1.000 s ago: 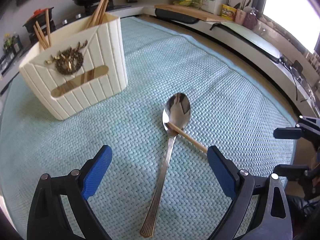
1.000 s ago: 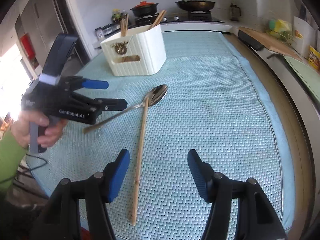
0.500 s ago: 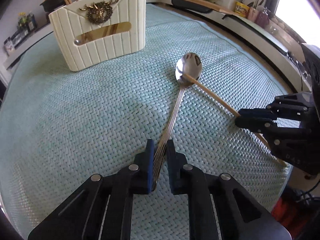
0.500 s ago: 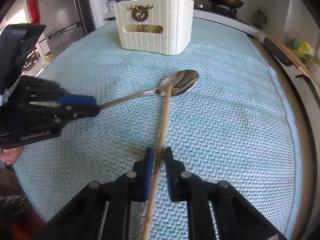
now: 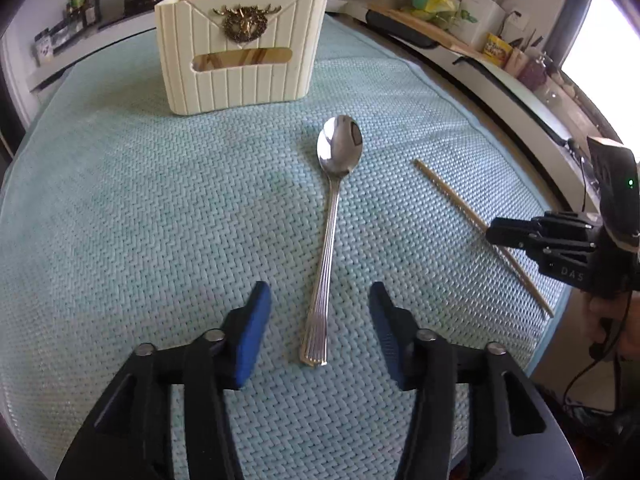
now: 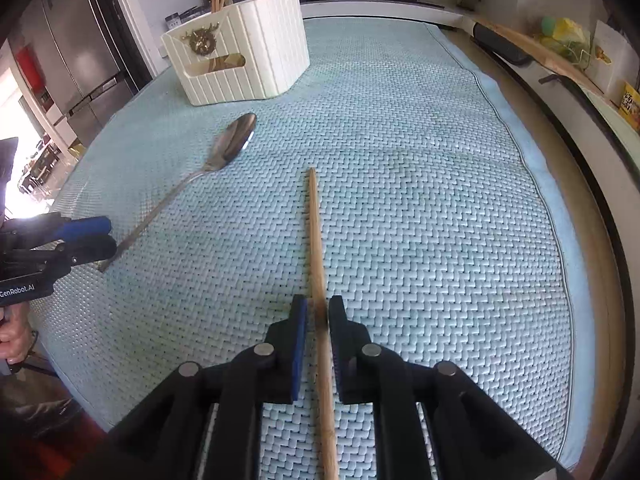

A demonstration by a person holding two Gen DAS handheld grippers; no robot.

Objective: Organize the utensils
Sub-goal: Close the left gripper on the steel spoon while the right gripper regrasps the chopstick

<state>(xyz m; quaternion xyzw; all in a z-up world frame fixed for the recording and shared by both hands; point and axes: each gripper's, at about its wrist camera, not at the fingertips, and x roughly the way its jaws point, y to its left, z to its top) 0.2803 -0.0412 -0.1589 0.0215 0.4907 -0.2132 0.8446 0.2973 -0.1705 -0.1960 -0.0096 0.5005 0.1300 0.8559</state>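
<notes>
Steel spoon (image 5: 338, 216) lies flat on the woven teal mat (image 5: 160, 220), bowl toward the holder, handle end between the spread jaws of my left gripper (image 5: 316, 320), which stands open and touches nothing. I judge the spoon rigid, moderately heavy and slick, with a thin low profile; I would take it on the ribbed handle near its end, where the fluting gives the pads some bite. One wooden chopstick (image 6: 318, 264) lies well apart from the spoon on the same mat, and my right gripper (image 6: 318, 318) has its pads drawn in against the stick near its thicker half, gripping it. I judge the stick light, stiff and prone to pivot in a two-pad grip. Count on the mat: one spoon, one loose chopstick. One cream ribbed utensil holder (image 5: 240, 52) stands upright beyond the spoon, with several chopsticks already in it; I cannot fix their exact number.
</notes>
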